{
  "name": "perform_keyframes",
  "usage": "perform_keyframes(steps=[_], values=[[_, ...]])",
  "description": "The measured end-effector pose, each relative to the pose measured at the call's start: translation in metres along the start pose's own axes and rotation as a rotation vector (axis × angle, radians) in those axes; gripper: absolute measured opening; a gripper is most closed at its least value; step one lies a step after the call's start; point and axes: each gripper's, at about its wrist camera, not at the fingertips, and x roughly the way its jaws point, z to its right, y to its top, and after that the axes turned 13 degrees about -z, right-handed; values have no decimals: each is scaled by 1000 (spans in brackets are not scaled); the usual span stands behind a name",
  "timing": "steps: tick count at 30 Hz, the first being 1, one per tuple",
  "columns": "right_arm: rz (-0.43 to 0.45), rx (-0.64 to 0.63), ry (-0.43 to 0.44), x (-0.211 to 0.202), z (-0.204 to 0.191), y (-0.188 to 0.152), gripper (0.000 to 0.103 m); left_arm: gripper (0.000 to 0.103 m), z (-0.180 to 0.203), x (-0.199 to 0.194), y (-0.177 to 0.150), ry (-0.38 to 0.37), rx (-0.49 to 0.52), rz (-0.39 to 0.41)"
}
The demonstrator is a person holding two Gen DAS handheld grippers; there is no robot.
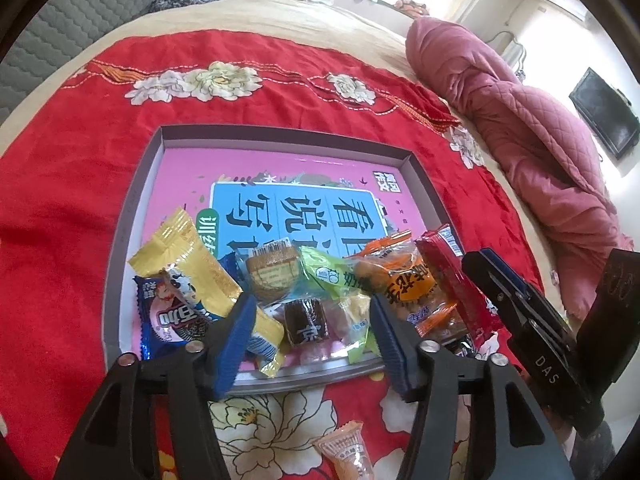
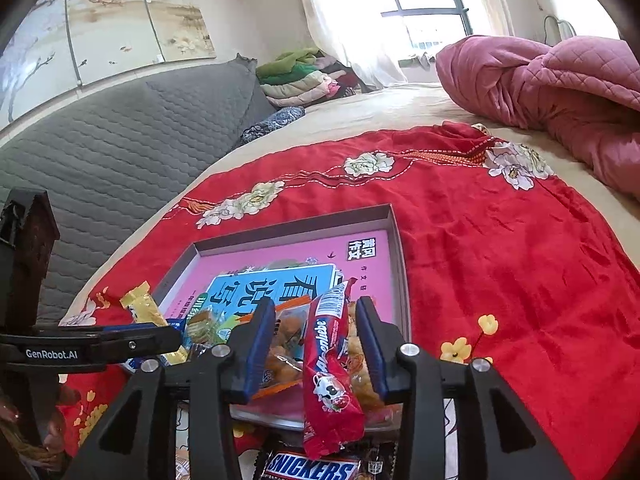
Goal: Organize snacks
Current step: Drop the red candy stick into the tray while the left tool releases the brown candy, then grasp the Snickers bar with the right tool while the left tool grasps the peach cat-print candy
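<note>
A grey shallow box (image 1: 136, 208) with a pink book inside lies on the red flowered cloth (image 1: 72, 152). Several wrapped snacks are piled at its near end: a gold pack (image 1: 188, 256), a blue pack (image 1: 168, 316), a brown cake (image 1: 272, 268), a green pack (image 1: 332, 276), an orange pack (image 1: 404, 284). My left gripper (image 1: 312, 320) is open over the pile, empty. My right gripper (image 2: 316, 340) is open, with a red candy pack (image 2: 326, 364) lying between its jaws across the box edge (image 2: 402, 264). The red pack (image 1: 452, 280) and the right gripper also show in the left wrist view.
A Snickers bar (image 2: 312, 468) lies on the cloth below the right gripper. An orange-white wrapped candy (image 1: 348, 452) lies on the cloth near the left gripper. A pink quilt (image 1: 520, 120) is bunched at the right; a grey headboard (image 2: 120, 140) stands at the left.
</note>
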Motion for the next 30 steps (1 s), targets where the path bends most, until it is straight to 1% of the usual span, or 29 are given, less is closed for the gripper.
perform_keyframes(steps=[3,6,14,19,21,26,30], values=[[3,-3,5,-4,-2,0,44,62,-1,-3,-1,0,-2,-1],[7,-8,7,-8,-3,-1,47,62,1,-7,-3,0,2,-3],[15,-19,7,-21,-7,-5,52,62,3,-18,-11,2,16,0],[12,-13,9,-28,-10,-9,57,62,2,-24,-16,3,23,-5],[5,-2,16,-31,-10,-12,59,62,1,-26,-19,2,22,-6],[-14,47,19,-39,-5,-19,59,62,-4,-28,-29,-8,17,-30],[-46,84,24,-44,2,-28,60,62,-6,-29,-37,-7,19,-40]])
